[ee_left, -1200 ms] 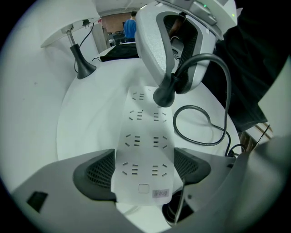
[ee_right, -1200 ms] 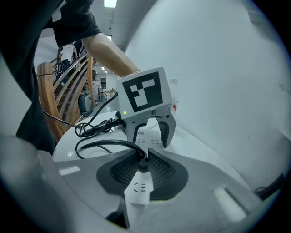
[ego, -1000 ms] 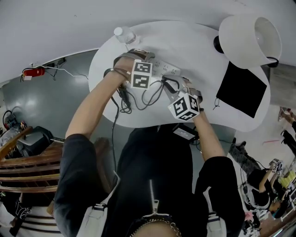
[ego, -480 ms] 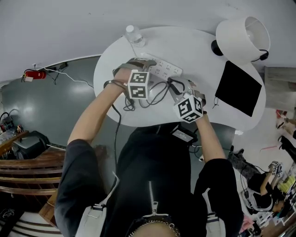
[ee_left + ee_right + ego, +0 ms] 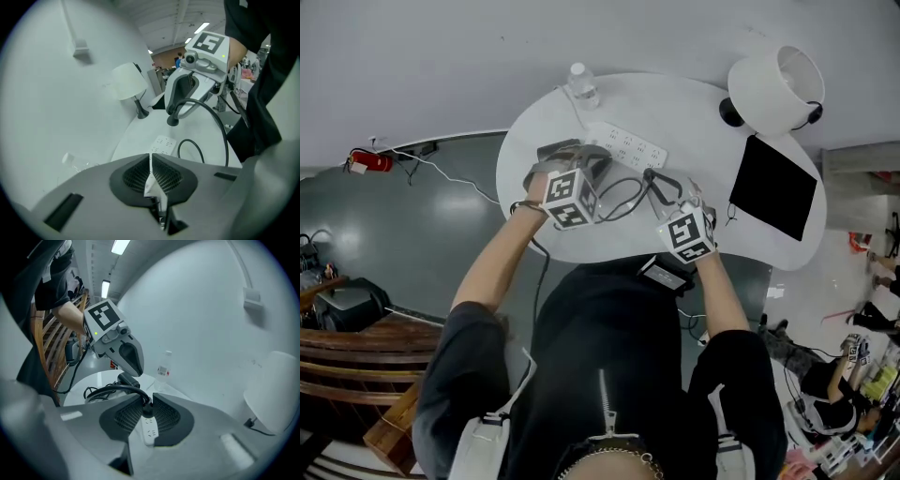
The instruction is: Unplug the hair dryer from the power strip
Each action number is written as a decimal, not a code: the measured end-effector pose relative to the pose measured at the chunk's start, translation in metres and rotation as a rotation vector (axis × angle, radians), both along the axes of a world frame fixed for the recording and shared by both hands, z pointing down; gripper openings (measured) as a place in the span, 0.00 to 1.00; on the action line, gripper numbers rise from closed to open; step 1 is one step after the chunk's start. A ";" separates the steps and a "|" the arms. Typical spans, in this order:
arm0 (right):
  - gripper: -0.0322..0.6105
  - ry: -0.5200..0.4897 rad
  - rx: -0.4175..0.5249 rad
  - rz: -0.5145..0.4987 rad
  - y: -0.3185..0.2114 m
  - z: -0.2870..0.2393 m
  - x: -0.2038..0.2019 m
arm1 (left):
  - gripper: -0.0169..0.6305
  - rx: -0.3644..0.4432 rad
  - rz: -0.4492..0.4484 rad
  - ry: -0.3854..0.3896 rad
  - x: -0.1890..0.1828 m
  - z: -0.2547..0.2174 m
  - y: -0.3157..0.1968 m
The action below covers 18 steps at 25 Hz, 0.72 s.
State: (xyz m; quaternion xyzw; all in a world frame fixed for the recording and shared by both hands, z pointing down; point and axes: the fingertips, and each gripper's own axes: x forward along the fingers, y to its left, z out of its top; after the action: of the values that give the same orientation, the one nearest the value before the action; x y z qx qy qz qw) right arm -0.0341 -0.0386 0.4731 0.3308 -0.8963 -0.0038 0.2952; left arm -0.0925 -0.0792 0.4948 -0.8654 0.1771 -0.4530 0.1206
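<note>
Nearest the person, the right gripper (image 5: 147, 403) hung over the front of the white surface (image 5: 694, 112), its fingers clenched on the black plug (image 5: 147, 409) of the dryer's cord (image 5: 623, 195). The plug was up in the air, clear of the sockets. The cord ran from the plug in a loose loop and lay coiled on the surface between the two grippers. The left gripper (image 5: 151, 159) was raised beside it, to the person's left, pointing down at the surface. Its fingers had just closed and stood pressed together with no part of the dryer between them. A thin white sliver (image 5: 152, 182) showed along their seam, and I could not tell what it was. The dryer's body could not be picked out in any view. Just beyond the grippers the white strip (image 5: 628, 145) lay flat on the surface, apart from both of them, and the sockets that showed stood bare. Farther back, near the rear edge, a clear bottle (image 5: 581, 84) stood upright. To the right a flat black pad (image 5: 773, 187) lay on the surface. Behind it a lamp (image 5: 773, 89) with a white shade stood by the plain wall.
</note>
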 end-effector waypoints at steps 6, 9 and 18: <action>0.15 -0.039 0.014 0.036 0.013 -0.012 0.007 | 0.05 0.022 -0.091 0.122 -0.008 -0.025 0.021; 0.15 -0.058 0.019 0.062 0.023 -0.016 0.010 | 0.05 0.023 -0.133 0.160 -0.018 -0.025 0.035; 0.14 -0.107 0.015 0.111 0.045 -0.023 0.030 | 0.05 0.016 -0.207 0.204 -0.040 -0.029 0.066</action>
State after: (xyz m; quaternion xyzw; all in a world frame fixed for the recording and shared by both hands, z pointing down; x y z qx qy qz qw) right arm -0.0045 0.0067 0.4497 0.3818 -0.8910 0.0234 0.2444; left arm -0.1322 -0.0132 0.4659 -0.8831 0.2802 -0.3713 0.0614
